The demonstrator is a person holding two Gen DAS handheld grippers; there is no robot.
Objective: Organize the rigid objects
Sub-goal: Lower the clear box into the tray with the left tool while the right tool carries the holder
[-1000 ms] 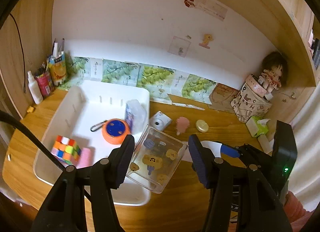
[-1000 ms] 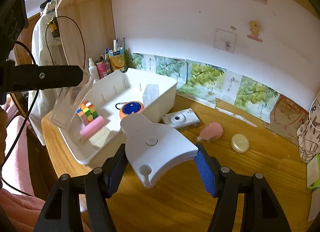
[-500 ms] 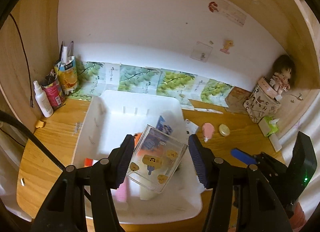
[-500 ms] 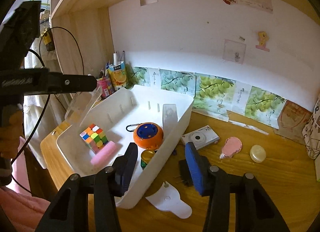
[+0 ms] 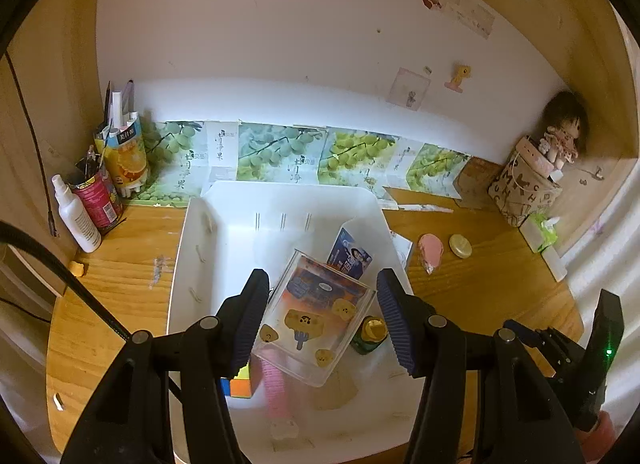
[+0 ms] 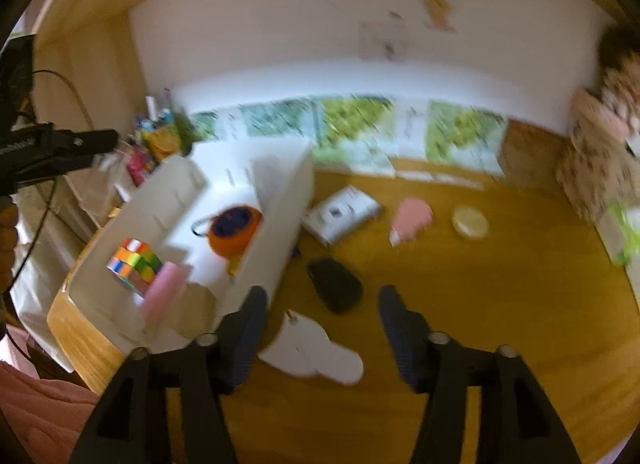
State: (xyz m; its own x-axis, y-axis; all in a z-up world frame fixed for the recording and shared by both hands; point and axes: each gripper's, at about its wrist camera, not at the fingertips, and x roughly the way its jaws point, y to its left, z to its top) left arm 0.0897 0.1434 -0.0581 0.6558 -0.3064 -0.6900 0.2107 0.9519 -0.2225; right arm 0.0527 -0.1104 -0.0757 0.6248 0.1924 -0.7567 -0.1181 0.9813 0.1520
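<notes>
Although motion blur softens the right wrist view, the right tool (image 6: 322, 318) is opening with nothing between its jaws above the tabletop (image 6: 480, 304). Left tool (image 5: 320, 318) pinches a clear box (image 5: 316, 316) over the white bin (image 5: 192, 264), hiding the cube (image 5: 238, 386) at 7 o'clock.

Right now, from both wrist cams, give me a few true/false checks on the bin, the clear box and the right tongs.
1. The left tongs hold a clear box over the white bin. True.
2. The right tongs grip the white flat piece. False: it lies on the desk below them, and the jaws are opening with nothing between them.
3. The colour cube is in the bin. True.
4. The small white camera is in the bin. False: it sits on the desk beside the bin.
5. The pink item and round tin are on the desk. True.
</notes>
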